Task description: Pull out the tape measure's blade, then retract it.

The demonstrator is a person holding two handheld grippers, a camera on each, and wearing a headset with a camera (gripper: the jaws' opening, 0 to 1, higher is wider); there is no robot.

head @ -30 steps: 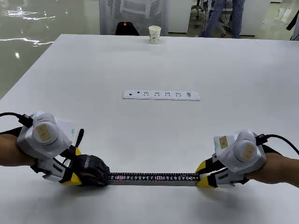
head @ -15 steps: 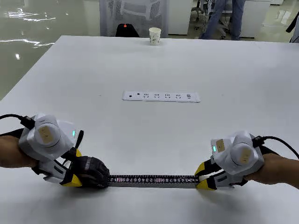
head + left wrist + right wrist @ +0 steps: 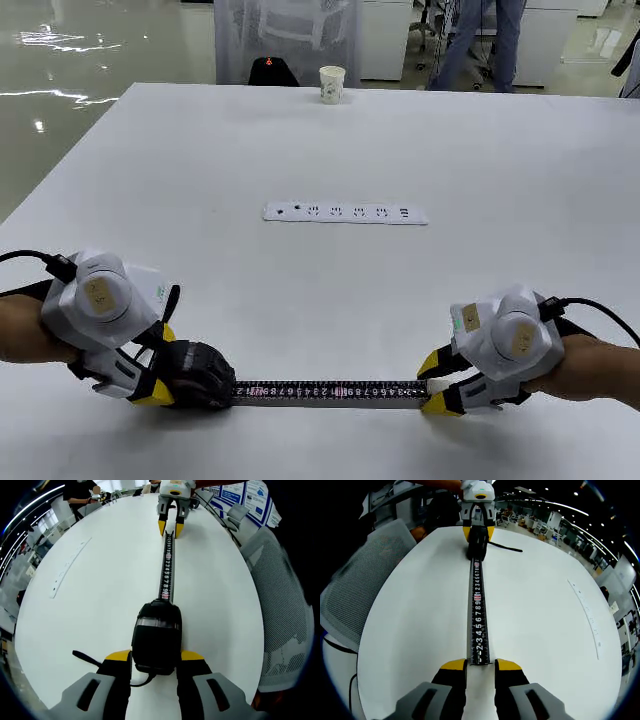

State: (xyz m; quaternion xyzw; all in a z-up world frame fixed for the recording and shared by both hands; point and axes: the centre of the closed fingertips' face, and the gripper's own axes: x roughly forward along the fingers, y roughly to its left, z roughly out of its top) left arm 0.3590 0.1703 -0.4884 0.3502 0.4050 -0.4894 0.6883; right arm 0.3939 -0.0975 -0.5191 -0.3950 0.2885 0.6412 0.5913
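Note:
A black tape measure case (image 3: 196, 372) lies on the white table (image 3: 330, 290) near its front edge, with my left gripper (image 3: 160, 364) shut around it. In the left gripper view the case (image 3: 157, 636) sits between the yellow fingertips (image 3: 118, 656). The blade (image 3: 330, 391) is pulled out flat to the right along the table. My right gripper (image 3: 432, 384) is shut on its end. The right gripper view has the blade (image 3: 478, 610) running away from the right gripper (image 3: 481, 665) to the case (image 3: 477, 542). A thin black strap (image 3: 505, 548) trails from the case.
A white power strip (image 3: 345, 212) lies mid-table. A paper cup (image 3: 331, 78) stands near the far edge. Someone's legs (image 3: 480, 40) and a mesh chair (image 3: 285, 35) are beyond the table. Another mesh chair (image 3: 285, 615) sits by the near edge.
The head camera has tilted a little. The blade stays out at about the same length and both grippers keep their holds.

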